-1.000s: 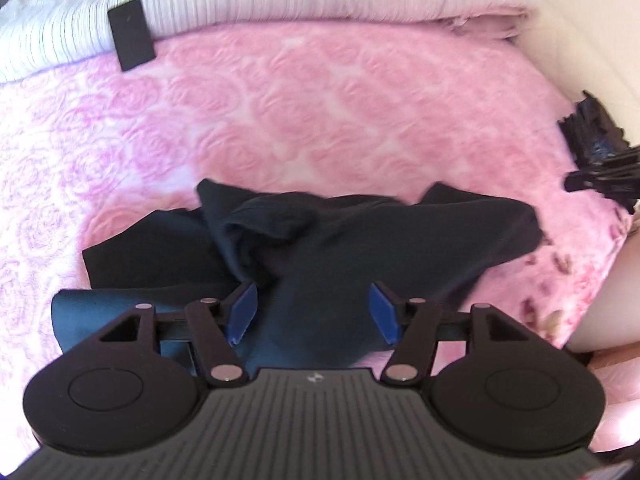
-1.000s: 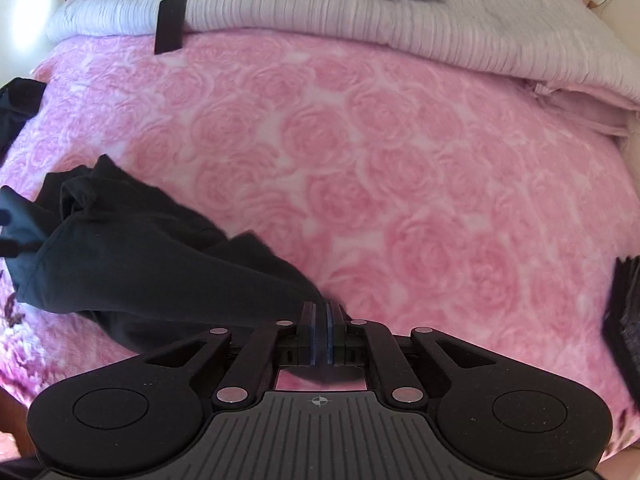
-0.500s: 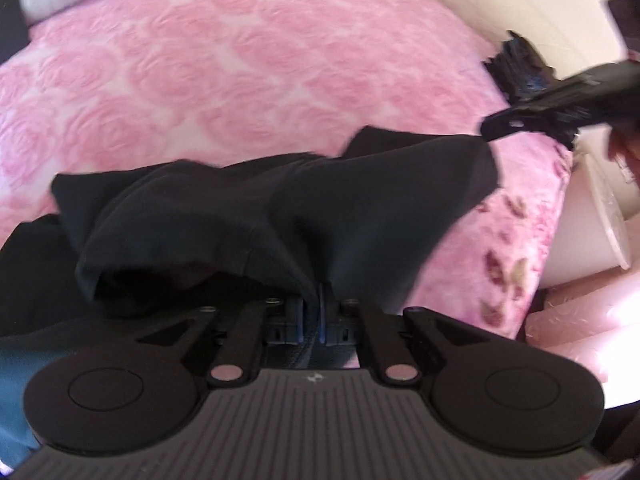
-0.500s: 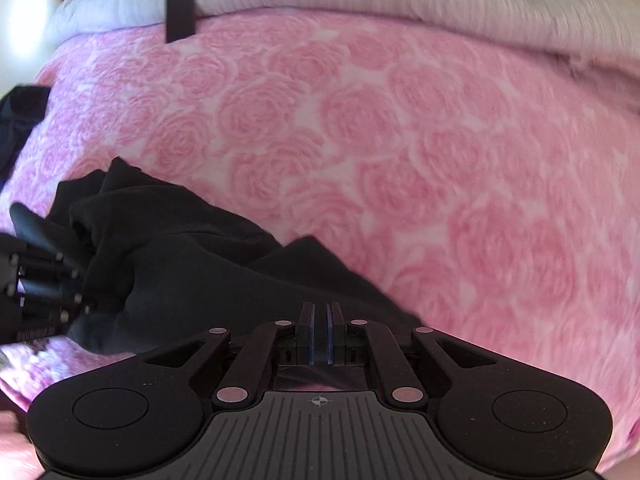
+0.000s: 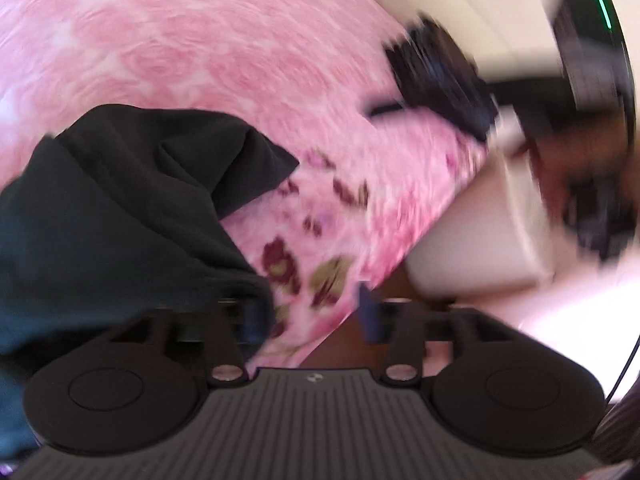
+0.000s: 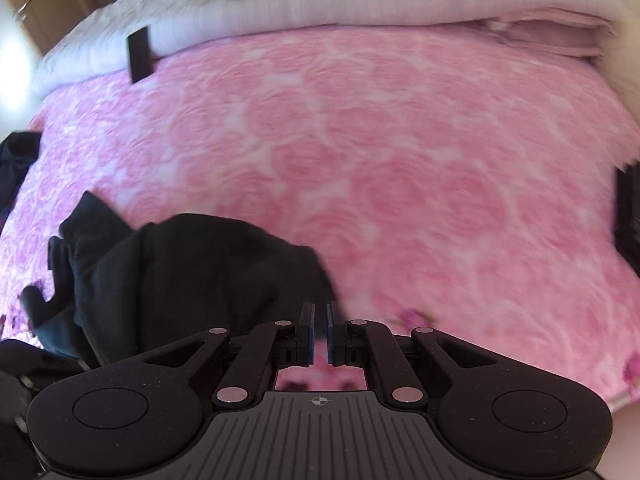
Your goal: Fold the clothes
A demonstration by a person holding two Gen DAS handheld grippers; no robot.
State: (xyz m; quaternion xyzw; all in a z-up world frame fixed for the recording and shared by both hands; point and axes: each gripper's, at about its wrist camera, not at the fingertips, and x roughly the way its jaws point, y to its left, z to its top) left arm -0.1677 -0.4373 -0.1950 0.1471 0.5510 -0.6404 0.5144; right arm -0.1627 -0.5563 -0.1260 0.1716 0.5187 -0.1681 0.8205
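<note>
Dark garment (image 6: 192, 276) bunched at the near edge of the pink bedspread (image 6: 400, 160).
Left tongs (image 5: 312, 314) gape wide, holding nothing; right tongs (image 6: 319, 332) sit slightly parted, apparently empty. Unheld, the heap could slump off the bed edge.

left view motion-blurred | dark garment (image 5: 120, 216) cut off left | dark object (image 6: 628, 216) cropped right

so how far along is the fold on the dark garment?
Early. Done: nothing neat; the dark garment lies bunched on the pink bedspread. In hand: nothing that shows. The left hand-held gripper is open beside the cloth; the right hand-held gripper shows a slim gap, apparently empty. Left: spread it flat, then fold.
</note>
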